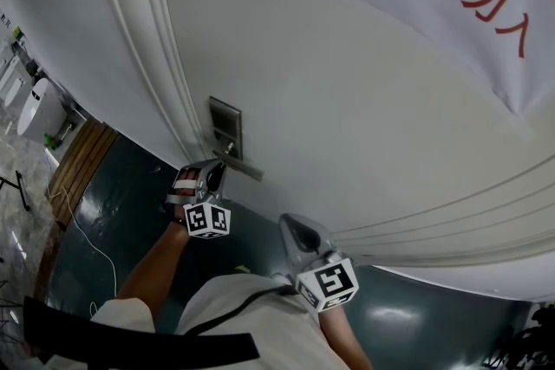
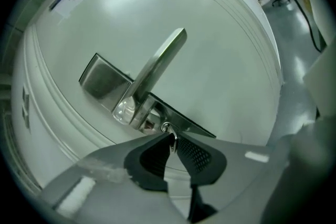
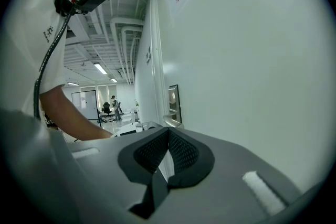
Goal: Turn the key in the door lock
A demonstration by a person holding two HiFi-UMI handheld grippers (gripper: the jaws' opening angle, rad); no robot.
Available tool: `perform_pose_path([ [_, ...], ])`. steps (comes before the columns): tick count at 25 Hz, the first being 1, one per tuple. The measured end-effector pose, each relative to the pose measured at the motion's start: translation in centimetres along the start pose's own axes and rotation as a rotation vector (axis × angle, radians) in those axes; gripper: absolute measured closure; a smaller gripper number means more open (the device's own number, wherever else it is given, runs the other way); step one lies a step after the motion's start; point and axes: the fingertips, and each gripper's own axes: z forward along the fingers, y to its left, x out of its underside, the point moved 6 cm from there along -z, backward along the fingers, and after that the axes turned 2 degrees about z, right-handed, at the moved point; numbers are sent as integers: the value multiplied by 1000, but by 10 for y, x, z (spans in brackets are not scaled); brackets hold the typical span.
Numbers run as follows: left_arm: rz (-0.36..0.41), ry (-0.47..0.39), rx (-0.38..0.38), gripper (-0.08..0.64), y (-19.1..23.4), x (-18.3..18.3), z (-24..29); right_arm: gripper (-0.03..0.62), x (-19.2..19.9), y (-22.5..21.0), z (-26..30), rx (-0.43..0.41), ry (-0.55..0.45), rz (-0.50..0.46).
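Steel lock plate (image 2: 102, 81) and lever handle (image 2: 160, 63) sit on the pale door (image 1: 347, 100), with the handle slanting across the plate in the left gripper view. Just below the base of the handle a small metal key (image 2: 169, 132) sticks out of the lock, a little ring showing at its head.

The left gripper (image 2: 170, 140) is held close to the door and pointed nearly level at the lock. That fits the job: the key has to be taken end-on so that a roll of the wrist can turn it. Its jaws are pinched on the head of the key, and the dark ribbed pads (image 2: 195, 153) meet around it right at their tips. The key lies at the very front of the jaws and not deep between them, so I judge the hold shallow and liable to slip if the lock turns stiffly. The handle passes just above the jaws, apart from them as far as I can tell.

The right gripper (image 3: 168, 135) is off to the side, lower along the door and well apart from the lock. Its jaws are closed together with nothing between them. It seems parked there to stay clear of the working hand.
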Motion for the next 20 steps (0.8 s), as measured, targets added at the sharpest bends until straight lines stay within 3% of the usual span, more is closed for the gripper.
perform_pose_path([
  [12,-558,17,93,526,6,8,2,583,3,-6,-12,15,3,7],
  [16,-669,17,106,528,7,9,1,583,2,-8,-17,17,-4,7],
  [20,-715,15,115,529,9,8,1,583,4,-10,-21,21,-2,9],
])
